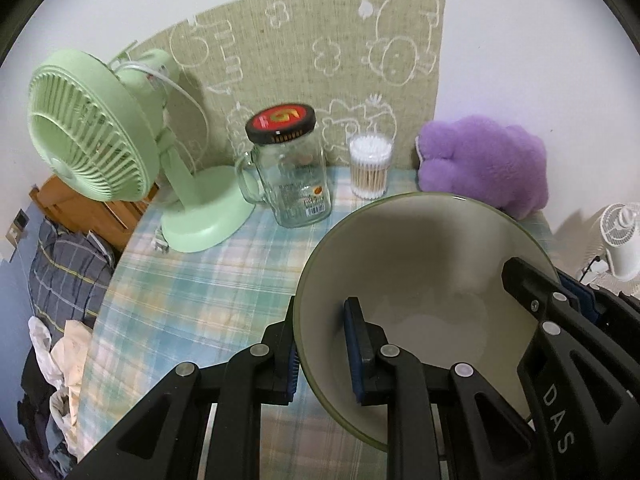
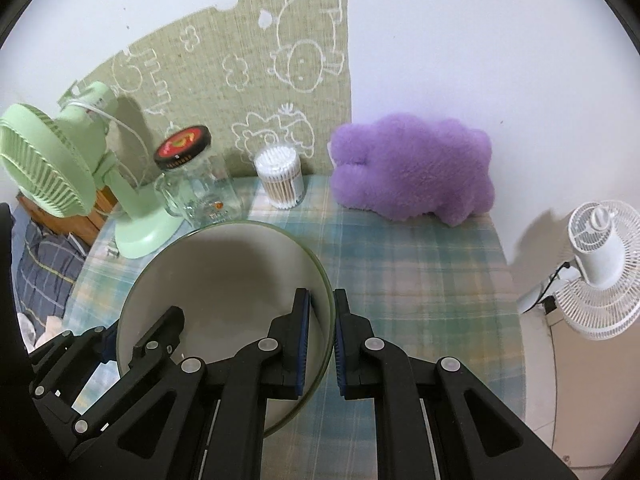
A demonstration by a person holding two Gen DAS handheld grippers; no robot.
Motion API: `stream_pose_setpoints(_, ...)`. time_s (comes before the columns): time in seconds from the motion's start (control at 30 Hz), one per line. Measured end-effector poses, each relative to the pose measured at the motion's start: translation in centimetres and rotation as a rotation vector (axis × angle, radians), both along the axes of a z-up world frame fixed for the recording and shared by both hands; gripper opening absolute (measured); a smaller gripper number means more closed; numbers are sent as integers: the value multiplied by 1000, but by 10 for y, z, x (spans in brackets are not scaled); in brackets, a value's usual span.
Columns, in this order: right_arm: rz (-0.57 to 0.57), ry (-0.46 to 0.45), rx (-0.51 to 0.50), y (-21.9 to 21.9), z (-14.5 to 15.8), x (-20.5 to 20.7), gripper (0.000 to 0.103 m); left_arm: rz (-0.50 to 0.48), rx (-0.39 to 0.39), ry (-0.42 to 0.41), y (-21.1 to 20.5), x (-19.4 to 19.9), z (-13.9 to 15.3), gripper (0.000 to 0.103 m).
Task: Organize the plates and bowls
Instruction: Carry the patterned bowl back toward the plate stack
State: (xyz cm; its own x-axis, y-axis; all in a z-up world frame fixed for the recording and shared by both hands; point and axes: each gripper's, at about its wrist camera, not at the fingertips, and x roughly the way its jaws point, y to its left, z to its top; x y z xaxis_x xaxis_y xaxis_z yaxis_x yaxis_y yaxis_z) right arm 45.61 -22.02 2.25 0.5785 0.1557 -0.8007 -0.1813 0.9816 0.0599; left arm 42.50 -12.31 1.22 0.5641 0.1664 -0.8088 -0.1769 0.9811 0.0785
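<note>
A wide cream bowl with a green rim (image 1: 420, 264) hangs above the plaid tablecloth, held from both sides. My left gripper (image 1: 320, 344) is shut on its left rim, one pad inside the bowl and one outside. In the right wrist view the same bowl (image 2: 224, 280) fills the lower left, and my right gripper (image 2: 323, 340) is shut on its right rim in the same way. The right gripper's fingers (image 1: 532, 292) show at the bowl's far rim in the left wrist view. The left gripper (image 2: 132, 340) shows at the lower left of the right wrist view.
Along the back of the table (image 2: 420, 280) stand a green desk fan (image 1: 104, 152), a glass jar mug with a black and red lid (image 1: 292, 176), a tub of cotton swabs (image 1: 370, 168) and a purple plush cushion (image 2: 416, 168). A white floor fan (image 2: 600, 272) stands off the right edge.
</note>
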Motion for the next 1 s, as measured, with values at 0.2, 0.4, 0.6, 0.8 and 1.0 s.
stream_pose_setpoints(0.2,-16,-27,-5,-1,23,-28,14,-19,-2,-28,-2,-23,21,17)
stream_pose_setpoints(0.4,-39,-48,-17,0,44,-60,14,-45,-12,-54,3,-54,38,17)
stream_pose_setpoints(0.6,-70,-68,-38,10,60,-100,14,-84,-28,-71,15,-91,49,17)
stream_pose_setpoints(0.8,-97,-75,-49,26,66,-139,14,-120,-31,-72,29,-124,52,17)
stream_pose_setpoints(1.0,-111,-69,-52,43,66,-176,14,-131,-47,-72,47,-158,50,17)
